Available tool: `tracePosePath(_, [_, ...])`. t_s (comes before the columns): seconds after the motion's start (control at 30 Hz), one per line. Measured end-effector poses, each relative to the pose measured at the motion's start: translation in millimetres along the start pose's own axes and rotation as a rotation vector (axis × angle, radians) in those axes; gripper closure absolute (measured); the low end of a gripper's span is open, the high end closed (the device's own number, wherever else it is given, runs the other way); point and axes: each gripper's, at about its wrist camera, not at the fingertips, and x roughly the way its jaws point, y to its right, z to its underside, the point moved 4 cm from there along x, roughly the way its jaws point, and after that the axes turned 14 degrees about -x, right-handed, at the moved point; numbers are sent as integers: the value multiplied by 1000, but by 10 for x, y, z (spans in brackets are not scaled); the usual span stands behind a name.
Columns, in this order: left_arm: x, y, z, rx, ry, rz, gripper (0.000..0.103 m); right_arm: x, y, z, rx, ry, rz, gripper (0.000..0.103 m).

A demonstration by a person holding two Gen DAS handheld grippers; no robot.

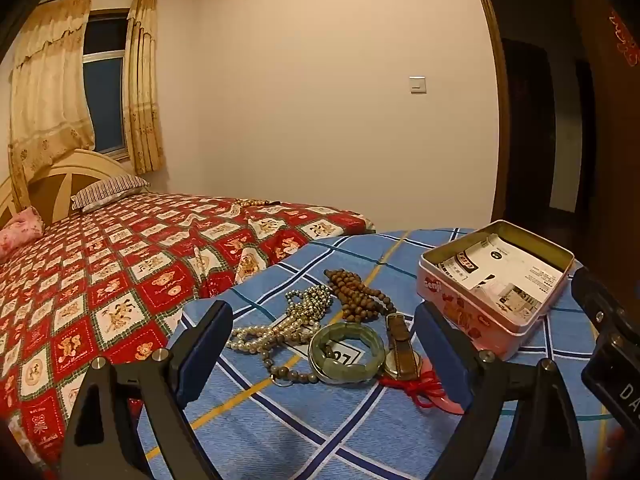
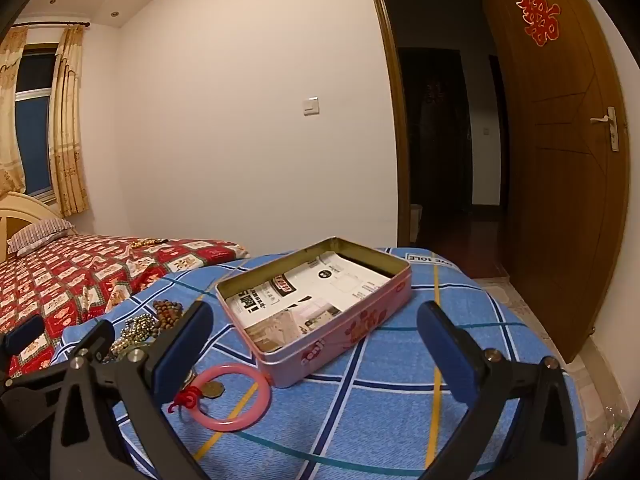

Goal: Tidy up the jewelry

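So nothing grasped yet: left gripper (image 1: pixel 324 354) jaws released over the heap of pearl, metal and wooden bead strands (image 1: pixel 308 316) on the blue checked tabletop (image 1: pixel 320 432). Right gripper (image 2: pixel 316 344) jaws released before the open pink tin (image 2: pixel 340 328), seemingly paper-lined. Next: pick one piece.
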Motion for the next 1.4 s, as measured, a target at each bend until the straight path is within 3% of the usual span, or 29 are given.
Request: tracePosePath(1.4, [35, 11, 13, 8, -20, -11, 11, 10, 40, 10, 9, -7, 0, 0])
